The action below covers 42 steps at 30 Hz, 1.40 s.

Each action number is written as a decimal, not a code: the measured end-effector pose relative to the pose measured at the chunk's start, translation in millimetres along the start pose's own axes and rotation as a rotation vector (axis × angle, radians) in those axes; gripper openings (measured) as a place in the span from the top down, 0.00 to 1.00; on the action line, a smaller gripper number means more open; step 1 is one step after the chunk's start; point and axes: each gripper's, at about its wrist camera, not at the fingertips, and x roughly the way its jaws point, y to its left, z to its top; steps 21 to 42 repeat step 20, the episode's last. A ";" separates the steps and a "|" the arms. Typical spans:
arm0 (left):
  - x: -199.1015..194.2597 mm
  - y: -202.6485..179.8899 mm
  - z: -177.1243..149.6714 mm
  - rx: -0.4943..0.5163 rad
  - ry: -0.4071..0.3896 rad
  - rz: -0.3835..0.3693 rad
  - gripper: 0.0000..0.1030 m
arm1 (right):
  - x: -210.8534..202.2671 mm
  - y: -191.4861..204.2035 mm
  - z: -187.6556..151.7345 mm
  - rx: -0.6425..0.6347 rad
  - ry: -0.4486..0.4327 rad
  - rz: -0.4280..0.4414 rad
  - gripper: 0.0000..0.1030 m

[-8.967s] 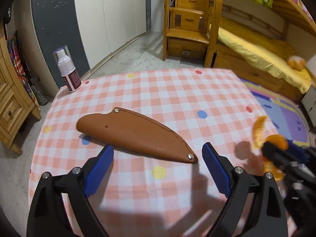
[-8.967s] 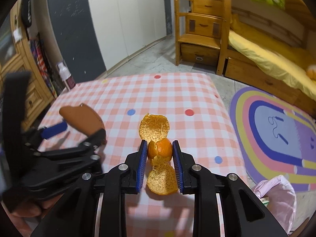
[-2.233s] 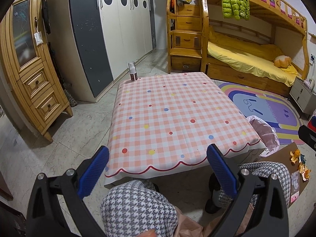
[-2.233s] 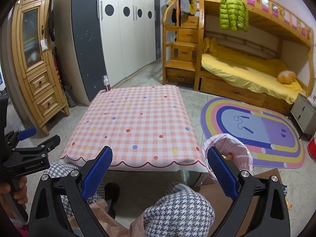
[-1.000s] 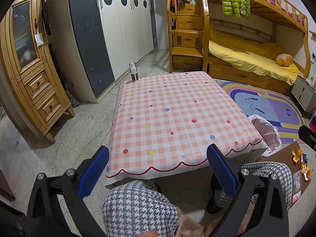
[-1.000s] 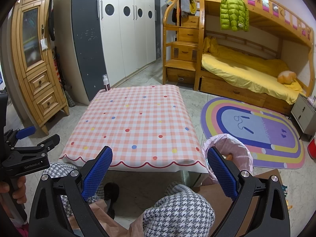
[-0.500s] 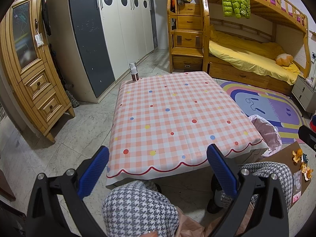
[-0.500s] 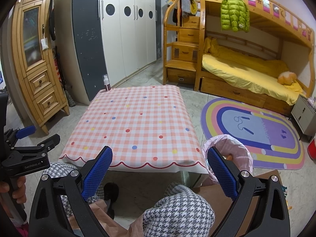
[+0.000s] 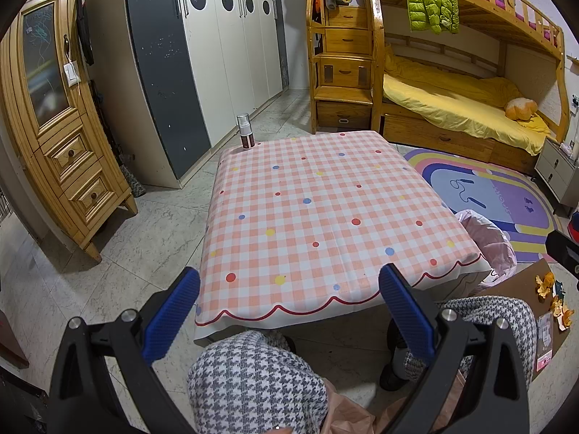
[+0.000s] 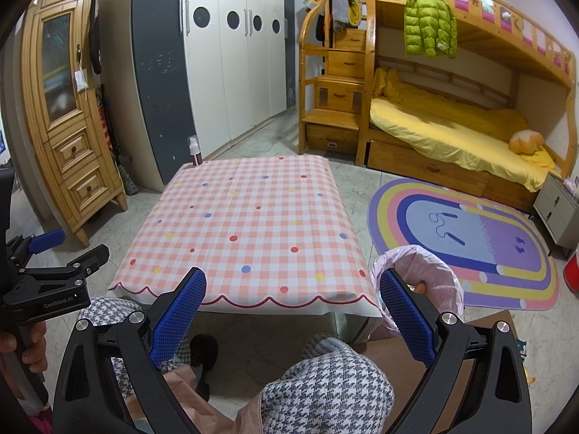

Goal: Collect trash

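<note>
Both tongs are spread wide and hold nothing: the left gripper (image 9: 289,302) and right gripper (image 10: 293,298) hang above the person's houndstooth knees (image 10: 325,379), short of the checked table (image 9: 325,209). The pink-lined trash bin (image 10: 419,278) stands just behind the right gripper's right finger; a spray bottle (image 9: 246,137) stands at the table's far-left corner

The counter (image 9: 325,209) at frame centre wears a smooth, faintly glossy checked cloth. Both tongs, left tongs (image 9: 289,311) and right tongs (image 10: 293,307), are matt black plastic with rough, ribbed blue pads (image 10: 405,318) and shiny metal screws. The bin liner (image 10: 430,271) at lower right is thin, crinkled pink plastic. The floor (image 9: 152,238) is polished stone tile; the cabinet (image 9: 58,126) at left is varnished wood.
</note>
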 end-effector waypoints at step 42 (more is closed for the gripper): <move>14.0 -9.5 4.6 0.021 0.018 0.003 0.07 | 13.0 -16.3 -4.2 0.041 0.009 0.001 0.07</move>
